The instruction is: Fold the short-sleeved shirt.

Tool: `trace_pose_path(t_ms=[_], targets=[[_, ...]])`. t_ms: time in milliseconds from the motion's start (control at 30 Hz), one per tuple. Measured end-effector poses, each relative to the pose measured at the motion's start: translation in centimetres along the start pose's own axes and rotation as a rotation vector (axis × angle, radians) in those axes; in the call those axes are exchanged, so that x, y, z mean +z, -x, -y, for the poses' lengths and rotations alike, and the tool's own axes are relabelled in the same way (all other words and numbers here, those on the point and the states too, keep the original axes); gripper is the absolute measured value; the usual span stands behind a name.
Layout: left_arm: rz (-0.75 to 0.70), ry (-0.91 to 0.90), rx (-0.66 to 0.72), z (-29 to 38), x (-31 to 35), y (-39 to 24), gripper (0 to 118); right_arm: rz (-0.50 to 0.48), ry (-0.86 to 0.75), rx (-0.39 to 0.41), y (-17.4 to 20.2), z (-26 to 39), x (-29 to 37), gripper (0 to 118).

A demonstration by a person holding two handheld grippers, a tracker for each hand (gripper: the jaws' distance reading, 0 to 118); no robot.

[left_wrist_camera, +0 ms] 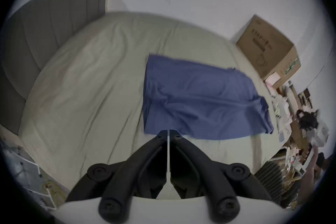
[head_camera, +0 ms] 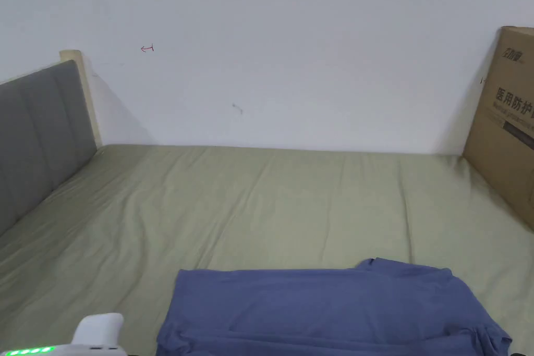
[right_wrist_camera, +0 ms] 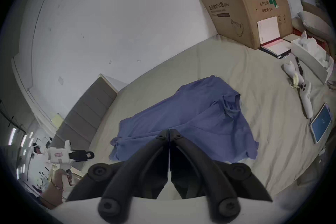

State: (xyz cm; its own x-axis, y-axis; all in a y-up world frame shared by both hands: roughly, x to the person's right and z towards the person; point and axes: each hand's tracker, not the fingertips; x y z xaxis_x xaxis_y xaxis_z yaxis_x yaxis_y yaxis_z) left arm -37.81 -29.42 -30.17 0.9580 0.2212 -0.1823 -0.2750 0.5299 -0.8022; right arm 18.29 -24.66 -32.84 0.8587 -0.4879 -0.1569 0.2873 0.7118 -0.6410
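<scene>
A blue short-sleeved shirt (head_camera: 334, 310) lies folded into a long strip on the olive bed sheet (head_camera: 234, 206), near the bed's front edge. In the left gripper view the shirt (left_wrist_camera: 200, 98) lies beyond my left gripper (left_wrist_camera: 168, 132), whose black jaws are shut with nothing between them. The right gripper view shows the shirt (right_wrist_camera: 190, 118) with a rumpled sleeve at its right end; my right gripper (right_wrist_camera: 168, 131) is shut and empty, held above the shirt's near edge. The left gripper's white body (right_wrist_camera: 60, 154) shows at lower left, held in a hand, and at the head view's bottom edge (head_camera: 96, 333).
A grey padded headboard (head_camera: 36, 133) bounds the bed on the left. A large cardboard box (head_camera: 508, 122) stands at the right end against the white wall. Right of the shirt lie a white controller (right_wrist_camera: 305, 98), a tablet (right_wrist_camera: 321, 122) and an open white box (right_wrist_camera: 312, 57).
</scene>
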Motion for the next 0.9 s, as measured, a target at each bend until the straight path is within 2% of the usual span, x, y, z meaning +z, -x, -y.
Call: trace_pose_path(t_ms=[67,133,200,233,333,433,467,500,567,667,767,800,833,867,900], targets=[[-0.009,0.018,-0.018,-0.5,-2.5,0.1,5,0.03,0.004,0.022,0.3,0.1,-0.2,1],[-0.029,0.056,0.011,-0.9,-5.0,0.5,54,0.038,0.002,0.023,0.6,0.2,-0.2,0],[-0.069,0.108,0.04,-1.1,-7.4,0.8,77,0.051,-0.002,0.021,0.7,0.3,-0.3,1],[-0.091,0.122,0.048,-1.1,-8.5,1.0,83,0.067,-0.011,0.016,0.5,0.3,-0.3,0],[-0.115,0.174,0.067,-0.9,-11.6,1.7,87,0.085,-0.056,0.006,0.3,0.5,0.0,1],[-0.066,0.165,0.076,-0.5,-12.9,1.9,109,0.004,-0.096,-0.102,-1.1,0.5,0.0,1],[-0.028,0.166,0.054,-0.2,-13.0,1.6,112,-0.027,-0.004,-0.211,-2.1,0.4,-1.0,1],[-0.045,0.18,0.016,0.1,-13.4,1.4,113,-0.028,0.066,-0.265,-3.0,0.4,-1.8,1],[-0.087,0.129,-0.013,1.0,-13.5,0.8,115,-0.035,0.12,-0.292,-3.9,0.9,-2.7,0],[-0.101,0.13,-0.016,1.1,-13.4,0.3,113,0.006,0.118,-0.236,-4.0,1.4,-3.4,1],[-0.155,0.086,-0.023,1.0,-11.9,-0.3,106,-0.023,0.185,-0.288,-4.8,1.6,-4.1,1],[-0.167,0.04,-0.045,1.1,-10.9,-0.5,94,-0.021,0.18,-0.304,-5.2,1.8,-4.0,1],[-0.169,0.009,-0.057,1.0,-10.1,-0.6,74,-0.025,0.177,-0.317,-5.6,1.7,-3.9,0],[-0.165,-0.008,-0.063,0.9,-9.3,-0.1,44,-0.023,0.176,-0.33,-6.2,1.4,-3.8,1],[-0.12,-0.006,-0.046,0.7,-8.8,0.2,8,-0.006,0.18,-0.331,-6.5,1.1,-3.7,1]])
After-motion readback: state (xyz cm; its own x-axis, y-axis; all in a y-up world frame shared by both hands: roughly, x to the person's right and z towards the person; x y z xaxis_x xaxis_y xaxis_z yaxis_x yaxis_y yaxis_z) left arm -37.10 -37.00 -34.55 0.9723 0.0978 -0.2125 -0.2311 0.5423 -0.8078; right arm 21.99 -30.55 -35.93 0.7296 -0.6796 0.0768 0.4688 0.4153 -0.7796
